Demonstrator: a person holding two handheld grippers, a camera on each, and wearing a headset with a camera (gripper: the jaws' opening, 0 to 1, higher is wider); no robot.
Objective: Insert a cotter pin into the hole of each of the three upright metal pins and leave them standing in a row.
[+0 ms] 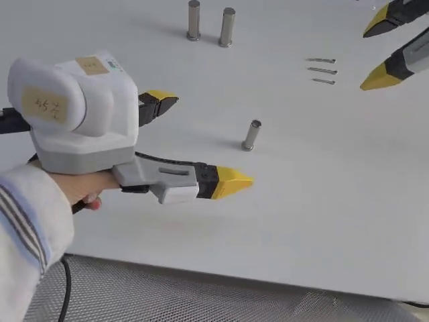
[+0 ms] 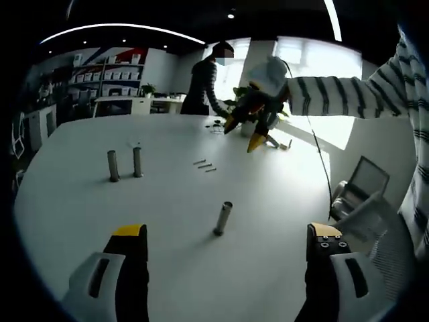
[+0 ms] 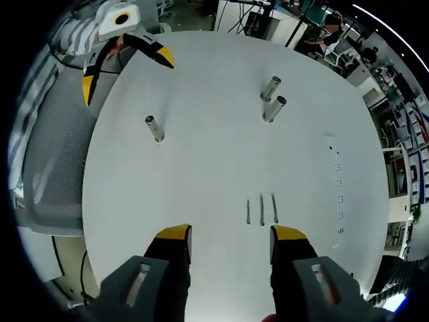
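Three upright metal pins stand on the white table (image 1: 322, 201): two side by side at the back (image 1: 194, 20) (image 1: 227, 27) and a lone pin (image 1: 251, 135) nearer me. Three cotter pins (image 1: 322, 70) lie flat in a short stack to the right. My left gripper (image 1: 198, 141) is open and empty, its jaws straddling the space just left of the lone pin (image 2: 222, 218). My right gripper (image 1: 366, 59) hovers open at the top right, close to the cotter pins (image 3: 261, 210), which lie just ahead of its jaws. The paired pins (image 3: 272, 98) stand farther off.
The table's front edge (image 1: 234, 278) runs below my left hand, with a mesh chair (image 1: 167, 298) beneath it. A person (image 2: 204, 87) stands beyond the far side of the table. An office chair (image 2: 362, 181) sits off the table's right side.
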